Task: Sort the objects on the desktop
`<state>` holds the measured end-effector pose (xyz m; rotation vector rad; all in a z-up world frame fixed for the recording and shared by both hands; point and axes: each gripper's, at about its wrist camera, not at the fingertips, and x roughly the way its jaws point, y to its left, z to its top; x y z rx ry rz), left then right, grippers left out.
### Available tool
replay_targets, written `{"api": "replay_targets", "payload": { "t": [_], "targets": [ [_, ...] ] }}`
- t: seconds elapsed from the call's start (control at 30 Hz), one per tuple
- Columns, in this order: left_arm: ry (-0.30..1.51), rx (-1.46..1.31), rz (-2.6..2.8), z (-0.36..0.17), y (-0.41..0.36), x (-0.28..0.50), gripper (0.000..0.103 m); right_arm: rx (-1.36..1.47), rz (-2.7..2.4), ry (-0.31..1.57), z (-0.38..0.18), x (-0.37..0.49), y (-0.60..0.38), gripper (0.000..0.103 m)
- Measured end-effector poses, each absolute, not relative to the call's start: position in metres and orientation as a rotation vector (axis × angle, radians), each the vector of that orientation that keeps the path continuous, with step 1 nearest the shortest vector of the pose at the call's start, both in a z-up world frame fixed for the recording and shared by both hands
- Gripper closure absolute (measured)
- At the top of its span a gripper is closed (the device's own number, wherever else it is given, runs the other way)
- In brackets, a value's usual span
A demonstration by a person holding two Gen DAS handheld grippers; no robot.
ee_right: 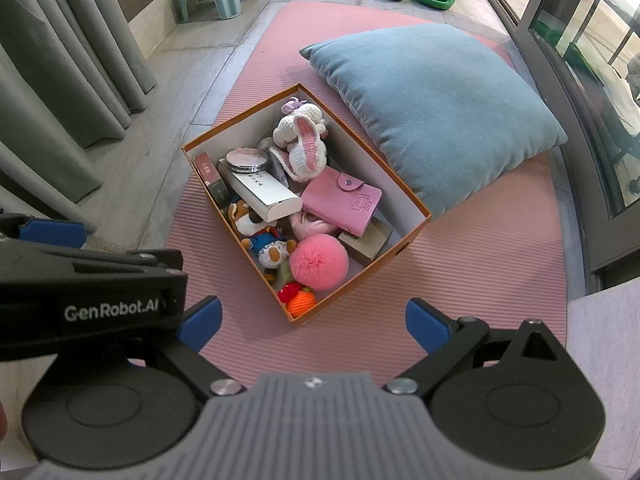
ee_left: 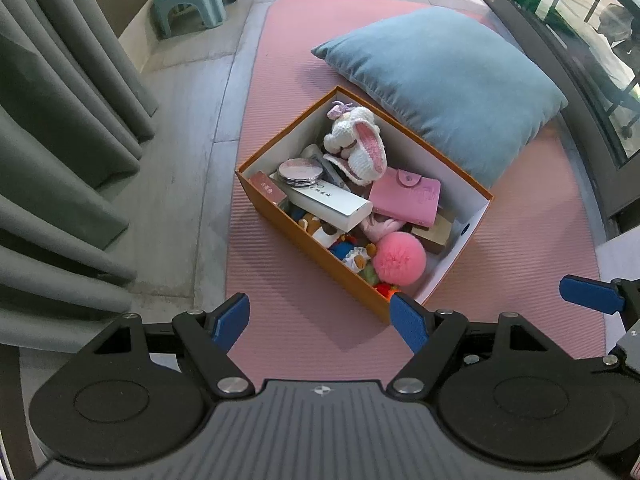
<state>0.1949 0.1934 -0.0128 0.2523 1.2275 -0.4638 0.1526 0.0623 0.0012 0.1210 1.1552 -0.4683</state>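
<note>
view diff: right wrist view shows the orange crochet toy [ee_right: 301, 300] at the box's near corner; in the left wrist view it is mostly cut off by the wall.
box: orange cardboard box [ee_left: 320, 252], open top, on the pink mat [ee_left: 304, 320], packed full.
contents: crochet bunny [ee_right: 300, 140], round compact [ee_right: 247, 159], white case [ee_right: 264, 194], pink card wallet [ee_right: 340, 202], pink pompom [ee_right: 319, 262].
edges: blue cushion [ee_right: 436, 108] touches the far side; curtain [ee_left: 60, 140] left, glass door frame [ee_right: 580, 140] right.
room: bare mat strip before the box.
left gripper [ee_left: 320, 322]: spread wide, empty, box just ahead.
right gripper [ee_right: 314, 326]: spread wide, empty, near corner just ahead.
</note>
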Motion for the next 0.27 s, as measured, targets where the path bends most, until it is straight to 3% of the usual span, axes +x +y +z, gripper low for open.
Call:
{"api": "replay_targets", "payload": {
  "t": [0.27],
  "targets": [
    [1.196,0.257,-0.486,-0.0107,0.1908,0.1919,0.012,0.122,-0.469,1.155,0.0012,0.1527,0.0623,0.004]
  ]
}}
